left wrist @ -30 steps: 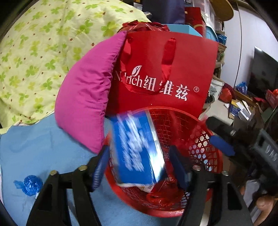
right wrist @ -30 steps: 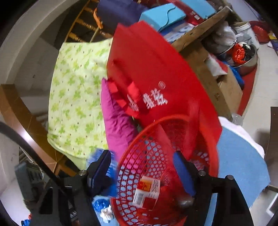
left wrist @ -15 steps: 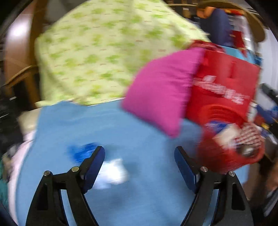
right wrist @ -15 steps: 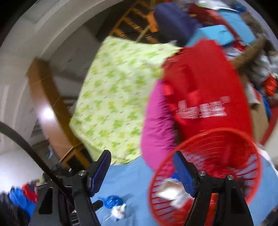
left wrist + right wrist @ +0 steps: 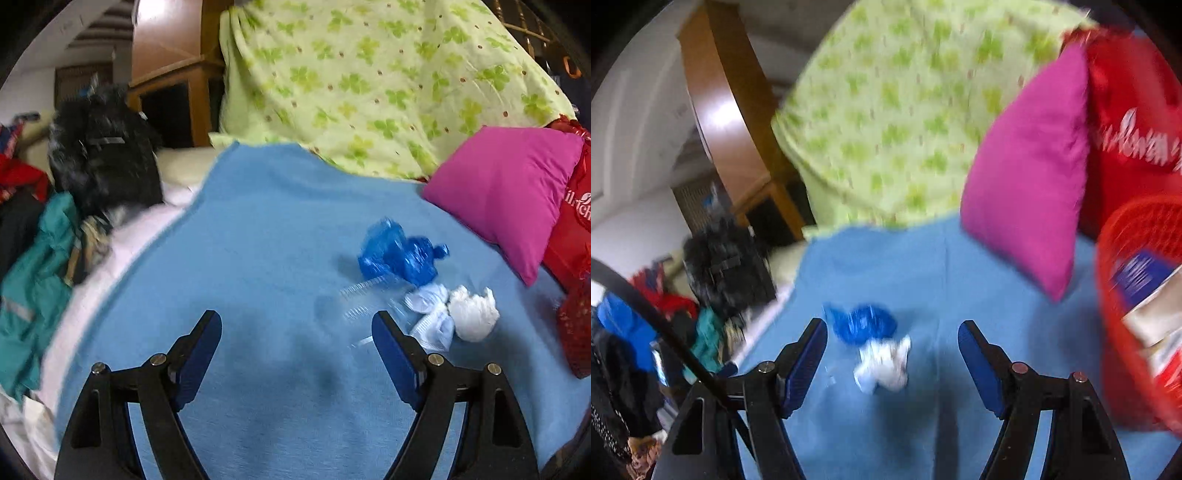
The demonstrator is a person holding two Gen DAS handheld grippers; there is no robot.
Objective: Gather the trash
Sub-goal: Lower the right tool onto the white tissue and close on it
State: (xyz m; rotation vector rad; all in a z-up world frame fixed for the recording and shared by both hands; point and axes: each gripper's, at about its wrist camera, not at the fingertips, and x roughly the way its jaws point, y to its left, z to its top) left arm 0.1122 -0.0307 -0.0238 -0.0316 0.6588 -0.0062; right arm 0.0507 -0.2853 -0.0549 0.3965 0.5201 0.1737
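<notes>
Open blue blanket in front, clutter crowding the edges

The blue blanket (image 5: 280,236) lies bare ahead of the left tongs (image 5: 297,345), whose fingers stand wide apart with nothing between them, so the way forward and to the left is free. To the right sit a crumpled blue bag (image 5: 400,253), a clear plastic piece (image 5: 364,299) and a white paper wad (image 5: 471,314), close together, just beside the right finger. Further right the pink pillow (image 5: 506,192) and red basket (image 5: 1137,295) wall off that side; the green clover quilt (image 5: 369,81) rises behind, and piled dark clothes (image 5: 99,155) block the left edge. The right tongs (image 5: 892,354) are spread too, the white wad lying on the blanket between their fingers.
</notes>
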